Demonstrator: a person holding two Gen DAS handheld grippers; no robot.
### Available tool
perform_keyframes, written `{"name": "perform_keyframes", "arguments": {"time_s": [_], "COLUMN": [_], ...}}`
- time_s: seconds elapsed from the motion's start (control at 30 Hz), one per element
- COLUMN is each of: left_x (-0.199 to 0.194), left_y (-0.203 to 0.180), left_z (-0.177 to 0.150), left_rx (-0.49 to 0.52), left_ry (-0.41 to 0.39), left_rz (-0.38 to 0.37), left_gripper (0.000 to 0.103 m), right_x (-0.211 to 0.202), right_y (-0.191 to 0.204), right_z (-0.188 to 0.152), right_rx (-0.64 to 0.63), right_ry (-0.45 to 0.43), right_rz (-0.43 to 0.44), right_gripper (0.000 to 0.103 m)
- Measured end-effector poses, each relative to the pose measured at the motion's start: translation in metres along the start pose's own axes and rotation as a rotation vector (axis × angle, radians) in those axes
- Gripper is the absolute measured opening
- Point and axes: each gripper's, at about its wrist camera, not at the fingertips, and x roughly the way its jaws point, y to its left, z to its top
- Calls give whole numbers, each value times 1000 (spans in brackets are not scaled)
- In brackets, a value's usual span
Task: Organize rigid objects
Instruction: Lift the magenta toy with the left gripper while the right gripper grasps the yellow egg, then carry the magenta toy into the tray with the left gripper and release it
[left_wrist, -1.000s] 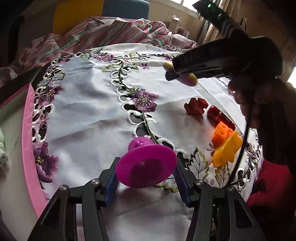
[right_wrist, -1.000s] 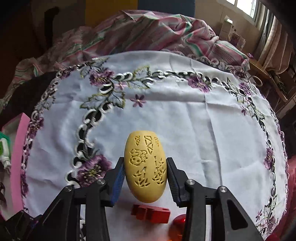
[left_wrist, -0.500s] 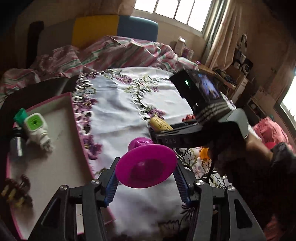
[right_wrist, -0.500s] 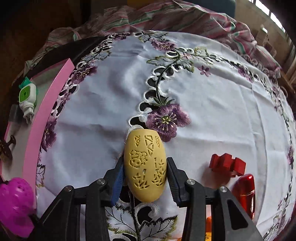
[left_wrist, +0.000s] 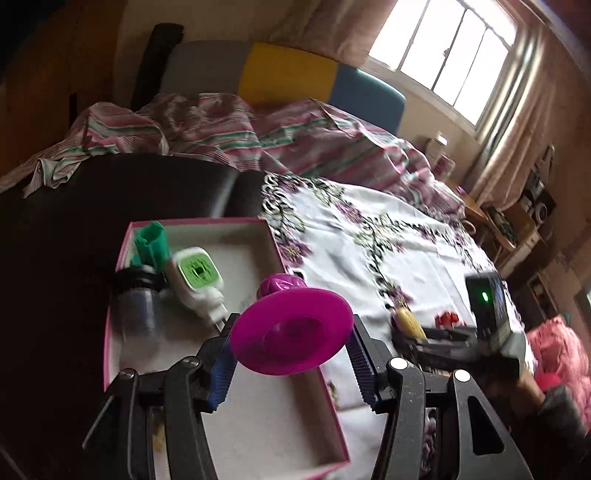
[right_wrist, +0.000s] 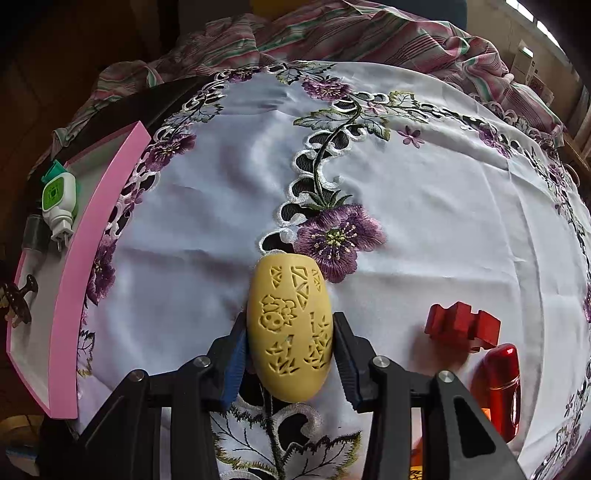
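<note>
- We hold the left gripper (left_wrist: 291, 360) clamped on a magenta flared piece (left_wrist: 291, 328), its blue ribbed pads pressing the wide disc from both sides, the narrow knob end pointing away from us.
- Directly beneath and ahead of those tongs lies the pink-rimmed tray (left_wrist: 334, 424); the magenta piece hangs over its near right part, not touching the floor of it.
- Farther along the tray, ahead and to the left of the left tongs, we see a white plug-in device with a green face (left_wrist: 197, 275), a green piece (left_wrist: 149, 242) behind it and a clear bottle with a dark cap (left_wrist: 138, 306) just beside it.
- Our right gripper (right_wrist: 290, 352) is closed on a yellow oval block (right_wrist: 290, 332) carved with cut-out shapes, gripped at its lower half, the upper end sticking out past the fingertips.
- That block hangs low over the white embroidered tablecloth (right_wrist: 443, 206); whether it touches the cloth we cannot tell.
- To the right of the right tongs, on the cloth, sit a red notched block (right_wrist: 461, 325) and, nearer us, a glossy red capsule-shaped object (right_wrist: 498, 387), close together.
- Well to the left of the right tongs runs the tray's pink wall, with the plug-in device inside.
- From the left gripper's camera, the right gripper appears to the right, over the cloth, with a person's hand (left_wrist: 532, 387) behind it.
</note>
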Motion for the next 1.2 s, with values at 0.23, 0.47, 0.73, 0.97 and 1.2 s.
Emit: {"name": "perform_keyframes", "arguments": {"time_s": [0.23, 0.47, 0.73, 0.97, 1.2], "left_x": [41, 105, 123, 122, 112], "left_y": [15, 24, 29, 27, 25], "left_z": [36, 45, 43, 40, 37], "left_rx": [-30, -16, 3, 20, 21], "left_ry": [16, 96, 107, 111, 95], "left_rz": [-13, 64, 90, 109, 120], "left_gripper": [56, 56, 56, 52, 53], "right_x": [1, 0, -2, 0, -1], "right_y": [7, 9, 10, 11, 11], "right_z": [1, 1, 1, 2, 2], "right_rx": [-43, -50, -64, -72, -76], "right_ry": [-11, -11, -12, -14, -18], "right_rz": [-41, -46, -51, -57, -60], "right_gripper": [43, 43, 43, 43, 43]}}
